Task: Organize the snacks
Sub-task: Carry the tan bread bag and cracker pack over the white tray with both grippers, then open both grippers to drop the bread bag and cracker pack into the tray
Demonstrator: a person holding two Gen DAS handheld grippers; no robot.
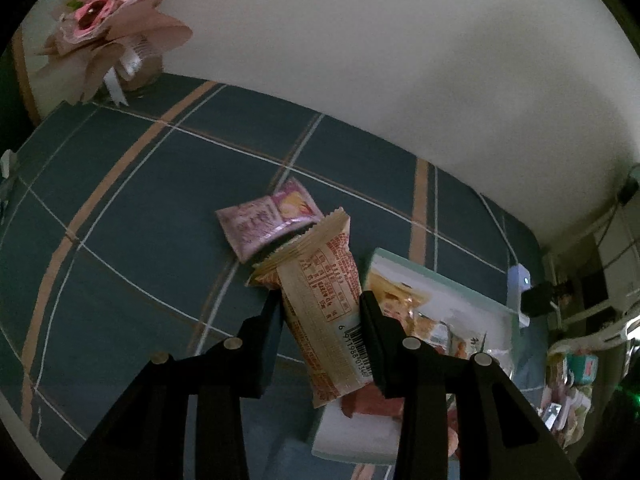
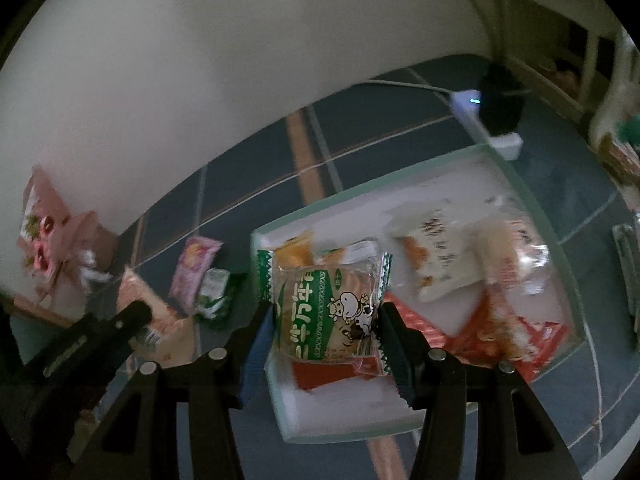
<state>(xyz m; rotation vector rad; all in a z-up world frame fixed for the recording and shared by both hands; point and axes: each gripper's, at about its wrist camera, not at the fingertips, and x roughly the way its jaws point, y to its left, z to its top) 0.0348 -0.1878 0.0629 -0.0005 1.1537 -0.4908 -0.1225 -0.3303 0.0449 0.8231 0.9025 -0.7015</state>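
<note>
My left gripper [image 1: 320, 300] is shut on a beige and orange snack packet [image 1: 320, 292] and holds it above the blue checked cloth. A pink snack packet [image 1: 268, 222] lies on the cloth just beyond it. My right gripper [image 2: 326, 312] is shut on a green and white cow-print cracker packet [image 2: 328, 312], held over the near left part of the white tray [image 2: 360, 416]. The tray [image 1: 460, 284] holds several snack packets. In the right wrist view the pink packet [image 2: 194, 268] and a small green packet [image 2: 214, 294] lie left of the tray.
A pink paper flower bouquet [image 1: 108, 32] stands at the far left against the white wall. A white power strip [image 2: 486, 124] with a black plug lies behind the tray. More snacks [image 1: 568, 392] are piled at the right edge. My left gripper's arm [image 2: 100, 340] shows left of the tray.
</note>
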